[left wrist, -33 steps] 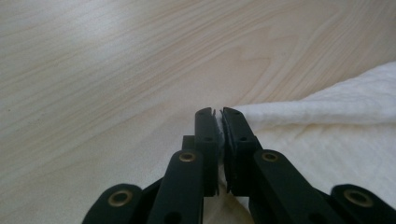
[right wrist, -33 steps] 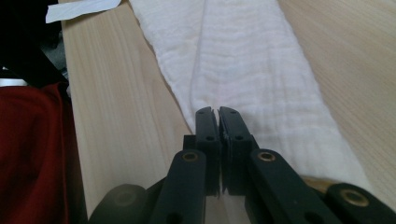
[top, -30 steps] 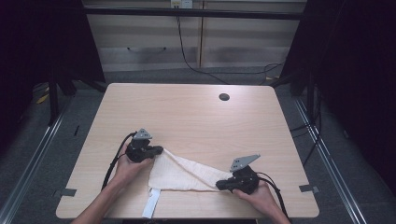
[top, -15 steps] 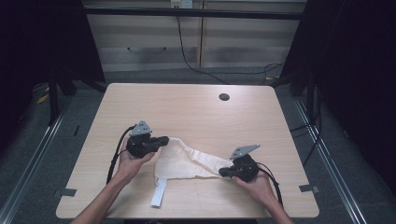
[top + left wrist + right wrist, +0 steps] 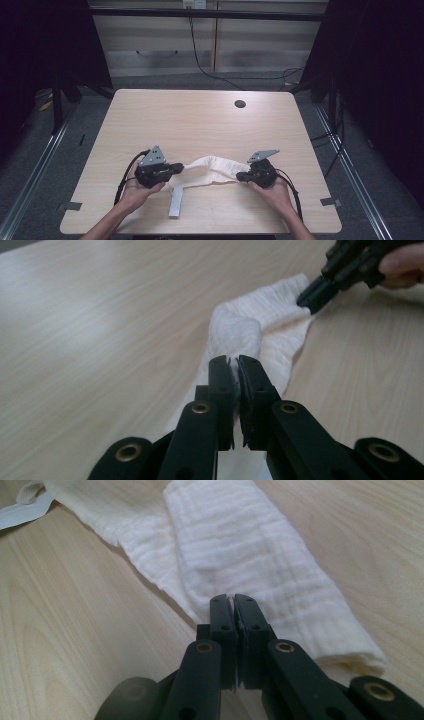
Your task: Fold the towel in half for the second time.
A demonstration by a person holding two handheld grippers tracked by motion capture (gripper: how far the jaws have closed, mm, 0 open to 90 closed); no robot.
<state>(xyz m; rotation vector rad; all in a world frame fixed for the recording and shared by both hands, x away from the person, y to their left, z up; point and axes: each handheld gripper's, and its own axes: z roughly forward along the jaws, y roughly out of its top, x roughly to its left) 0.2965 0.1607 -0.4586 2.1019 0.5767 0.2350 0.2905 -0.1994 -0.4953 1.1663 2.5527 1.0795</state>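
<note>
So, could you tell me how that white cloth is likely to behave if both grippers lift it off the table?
The white cloth is probably floppy: it sags and bunches between the left gripper and right gripper. It looks thin and light. Its strap would likely dangle.

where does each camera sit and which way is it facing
high view: above the near edge, facing forward and down on the table; forearms, both hands.
left gripper view: on the left gripper, facing along the cloth toward the right gripper.
right gripper view: on the right gripper, facing along the cloth.
All share the cloth.
</note>
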